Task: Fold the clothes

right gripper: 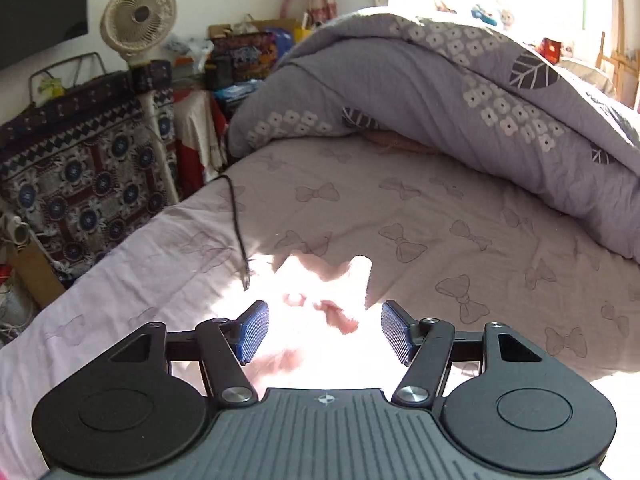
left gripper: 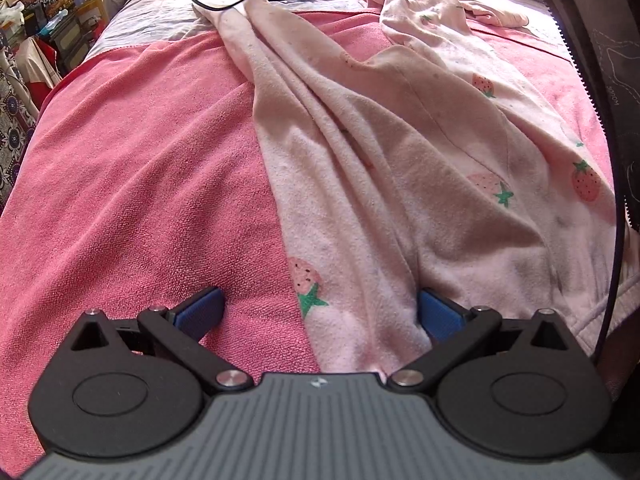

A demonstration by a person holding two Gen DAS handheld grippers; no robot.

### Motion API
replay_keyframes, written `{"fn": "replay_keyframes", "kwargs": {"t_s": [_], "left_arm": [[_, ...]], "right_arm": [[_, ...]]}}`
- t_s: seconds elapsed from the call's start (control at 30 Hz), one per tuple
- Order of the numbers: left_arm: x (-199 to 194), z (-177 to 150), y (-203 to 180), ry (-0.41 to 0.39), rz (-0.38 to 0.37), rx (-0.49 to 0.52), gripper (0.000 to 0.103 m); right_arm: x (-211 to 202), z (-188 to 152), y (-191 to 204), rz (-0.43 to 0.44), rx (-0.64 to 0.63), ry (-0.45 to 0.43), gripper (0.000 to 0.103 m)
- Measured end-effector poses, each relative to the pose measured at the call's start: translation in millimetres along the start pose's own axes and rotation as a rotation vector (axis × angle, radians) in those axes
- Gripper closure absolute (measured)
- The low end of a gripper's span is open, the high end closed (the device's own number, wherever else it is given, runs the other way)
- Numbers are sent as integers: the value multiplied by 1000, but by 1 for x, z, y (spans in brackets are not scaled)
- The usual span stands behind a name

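Pink strawberry-print garment (left gripper: pixel 400 168) lies lengthwise on a pink towel (left gripper: pixel 140 168), its long axis running near to far and narrowing to a bunched far end. Bare towel spreads left. Left gripper (left gripper: pixel 320 312) gapes wide over its near edge, holding nothing. Right gripper (right gripper: pixel 324 330) stands open astride sunlit cloth (right gripper: pixel 320 300), unclamped.

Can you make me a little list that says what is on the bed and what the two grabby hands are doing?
place: a bed with a bow-print sheet
garment: pale pink strawberry-print pyjamas, lying long and bunched in folds
under garment: pink towel
far end: grey flowered quilt, heaped up
left gripper: fingers open, the pyjamas' near end between them
right gripper: fingers open around a sunlit cloth end, too bright to make out
folding: not yet done
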State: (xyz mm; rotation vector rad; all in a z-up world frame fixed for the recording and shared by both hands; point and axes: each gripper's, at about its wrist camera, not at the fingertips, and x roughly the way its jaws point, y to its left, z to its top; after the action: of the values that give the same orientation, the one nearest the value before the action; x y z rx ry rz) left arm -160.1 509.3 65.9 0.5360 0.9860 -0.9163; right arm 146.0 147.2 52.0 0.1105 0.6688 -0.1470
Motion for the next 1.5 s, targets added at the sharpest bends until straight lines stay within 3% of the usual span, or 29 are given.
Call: {"fn": "replay_keyframes", "kwargs": {"t_s": [0.07, 0.13, 0.33, 0.43, 0.47, 0.5, 0.53, 0.63, 0.77, 0.87, 0.97, 1.07, 1.13, 1.2, 1.23, 1.27, 1.3, 1.37, 1.43, 1.47, 1.5], "left_arm": [[0, -1, 0, -9, -1, 0, 0], [-1, -2, 0, -18, -2, 2, 0], [-1, -6, 1, -45, -5, 13, 0], [-2, -7, 0, -52, -3, 17, 0], [-2, -6, 0, -50, -2, 17, 0], [-2, -6, 0, -46, -2, 15, 0], [-3, -4, 0, -40, -2, 15, 0], [-5, 3, 4, -9, -10, 0, 0], [-27, 21, 29, -42, -15, -133, 1], [-48, 36, 58, -142, -59, -245, 1], [-51, 59, 85, -229, -128, -310, 1], [-27, 91, 99, -253, -179, -332, 1], [-2, 106, 103, -217, -206, -358, 1], [29, 113, 101, -131, -302, -441, 12], [46, 113, 101, -78, -385, -510, 17], [60, 109, 101, -45, -439, -601, 34], [73, 104, 101, -16, -486, -695, 38], [77, 89, 107, -71, -528, -860, 39], [80, 76, 118, -72, -532, -1000, 55], [82, 70, 123, -62, -514, -1055, 77], [83, 66, 128, -57, -497, -1078, 93]], "right_arm": [[-48, -19, 2, 102, -15, 15, 41], [-91, -44, 3, 194, -6, 99, 41], [-199, -127, 23, 477, 15, 480, 41], [-221, -165, 56, 539, -87, 579, 40], [-224, -174, 64, 512, -120, 606, 52], [-227, -182, 71, 474, -153, 631, 84], [-229, -191, 78, 435, -185, 656, 90], [-254, -191, 73, 324, -179, 608, 90], [-279, -205, 60, 143, -186, 589, 90], [-288, -222, 50, 91, -82, 566, 89], [-293, -229, 62, 55, -106, 520, 88], [-297, -234, 74, 24, -143, 489, 84], [-300, -236, 75, 10, -132, 468, 83], [-302, -238, 71, 9, -100, 448, 84], [-304, -239, 70, 11, -86, 439, 84], [-306, -239, 69, 14, -72, 430, 84], [-309, -240, 67, 15, -59, 423, 83], [-312, -243, 66, 16, -34, 407, 83], [-316, -246, 67, 14, -13, 391, 83], [-318, -247, 67, 14, -2, 383, 83], [-318, -247, 65, 12, 9, 376, 83]]}}
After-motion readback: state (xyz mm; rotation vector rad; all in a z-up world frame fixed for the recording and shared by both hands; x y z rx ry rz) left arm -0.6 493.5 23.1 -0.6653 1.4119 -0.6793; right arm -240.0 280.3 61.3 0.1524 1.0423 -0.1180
